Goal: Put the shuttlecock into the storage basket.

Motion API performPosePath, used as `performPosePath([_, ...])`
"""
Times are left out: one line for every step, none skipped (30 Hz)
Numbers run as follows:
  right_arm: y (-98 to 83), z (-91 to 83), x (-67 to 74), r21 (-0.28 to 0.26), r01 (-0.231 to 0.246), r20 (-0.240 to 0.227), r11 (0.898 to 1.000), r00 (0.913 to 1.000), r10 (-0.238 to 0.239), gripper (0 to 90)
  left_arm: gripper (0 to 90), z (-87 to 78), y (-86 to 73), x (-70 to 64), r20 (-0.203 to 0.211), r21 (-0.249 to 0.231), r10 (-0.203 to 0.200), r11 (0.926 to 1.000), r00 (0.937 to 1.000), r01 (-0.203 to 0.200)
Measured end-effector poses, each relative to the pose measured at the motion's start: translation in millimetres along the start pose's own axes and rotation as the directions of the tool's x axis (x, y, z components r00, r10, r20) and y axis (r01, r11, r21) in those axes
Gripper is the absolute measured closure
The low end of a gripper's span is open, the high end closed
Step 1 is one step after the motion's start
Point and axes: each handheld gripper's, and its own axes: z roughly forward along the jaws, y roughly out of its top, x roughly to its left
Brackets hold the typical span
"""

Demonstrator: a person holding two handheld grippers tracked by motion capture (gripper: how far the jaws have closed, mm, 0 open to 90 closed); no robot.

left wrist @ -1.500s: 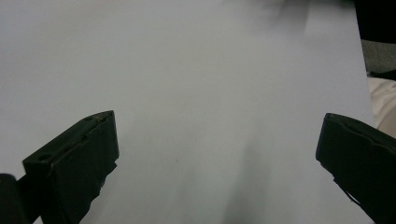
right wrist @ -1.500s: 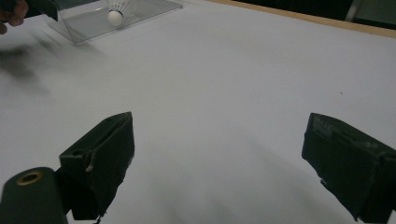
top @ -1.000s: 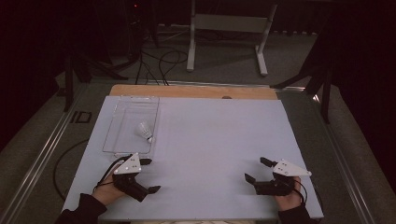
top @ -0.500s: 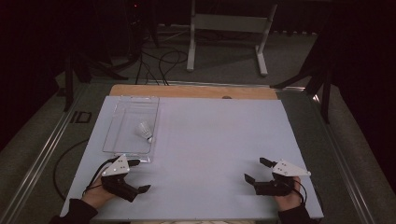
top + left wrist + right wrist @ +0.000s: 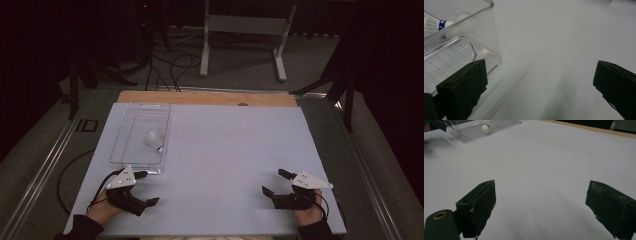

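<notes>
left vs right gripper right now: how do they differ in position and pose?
The left gripper sits at the near left of the table, right by the near end of the clear box that holds the shuttlecock; the right gripper sits at the near right with bare surface around it. The left's jaws point right, toward the table's middle; the right's point left. Shared: both open, holding nothing, low over the table.

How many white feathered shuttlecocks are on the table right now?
1. The white feathered shuttlecock lies inside the clear plastic box at the table's left, just ahead of the open left gripper. None seems hidden.
</notes>
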Motion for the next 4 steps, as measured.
performPosePath([0.0, 0.2, -0.1, -0.001, 0.001, 0.000, 1.000, 1.0000, -0.001, 9.7, 0.0, 0.3, -0.1, -0.4, 0.001, -0.003, 0.002, 1.0000, 1.0000, -0.002])
performPosePath([0.1, 0.3, 0.2, 0.001, -0.002, 0.001, 1.000, 1.0000, 0.002, 9.7, 0.0, 0.4, 0.0, -0.6, 0.002, -0.003, 0.002, 1.0000, 1.0000, -0.002])
performPosePath([0.0, 0.4, 0.0, 0.002, 0.000, 0.000, 1.000, 1.0000, 0.000, 9.7, 0.0, 0.6, 0.1, -0.6, 0.006, 0.000, 0.004, 1.0000, 1.0000, -0.004])
performPosePath([0.0, 0.4, 0.0, 0.003, -0.001, 0.000, 1.000, 1.0000, 0.001, 9.7, 0.0, 0.7, 0.2, -0.8, 0.008, 0.001, 0.007, 1.0000, 0.9999, -0.007])
